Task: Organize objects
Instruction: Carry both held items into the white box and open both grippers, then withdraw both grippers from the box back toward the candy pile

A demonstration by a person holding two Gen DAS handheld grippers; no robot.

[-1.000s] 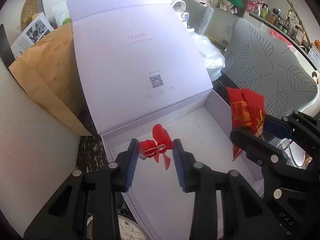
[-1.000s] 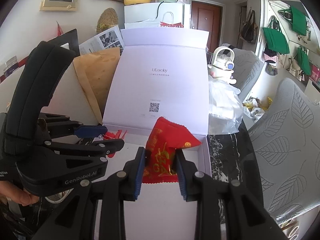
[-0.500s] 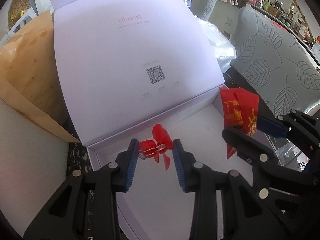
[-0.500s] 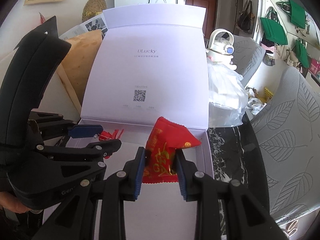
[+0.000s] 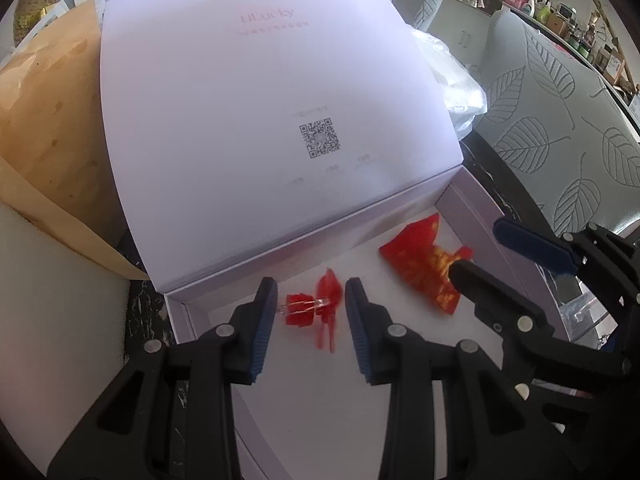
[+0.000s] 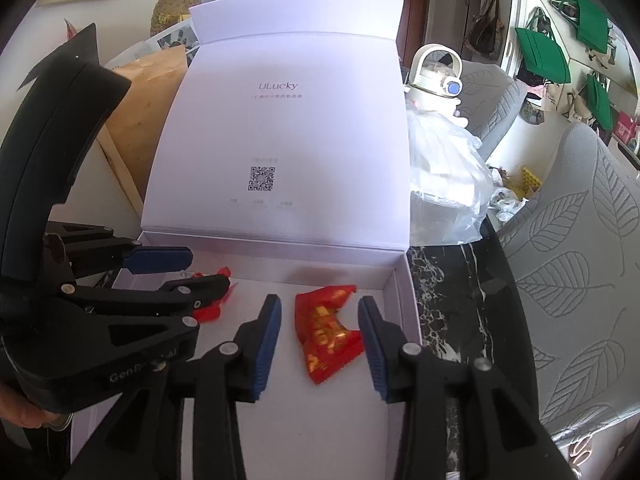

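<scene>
**Ana:** Through the left wrist view, the left hand-held gripper (image 5: 311,312) has its jaws spread, and the small red propeller toy (image 5: 316,306) sits between them on the floor of the white box (image 5: 472,208), touching neither pad as far as I can see. Its outline is slightly blurred. To its right lies the red snack packet (image 5: 420,264), near the box's right wall, with the right hand-held gripper (image 5: 476,250) just beside it.

**Ben:** So both things are already inside the box. I judge the step in hand to be the release and the retreat. Lift straight back along the fingers, not sideways, or a pad may catch a propeller blade and drag the toy.

**Ana:** From the right wrist view, the right hand-held gripper (image 6: 319,332) is also spread wide, gripping nothing. The red snack packet (image 6: 326,330) lies flat between its 2 fingers, clear of both. The propeller toy (image 6: 212,304) is mostly hidden behind the left hand-held gripper (image 6: 188,266).

**Ben:** The 2 tools are close together. I would draw 1 out at a time and keep low clearance from the raised lid (image 6: 288,128), which stands upright right behind the box. The packet is light and crinkly, so any brush could flip it.
</scene>
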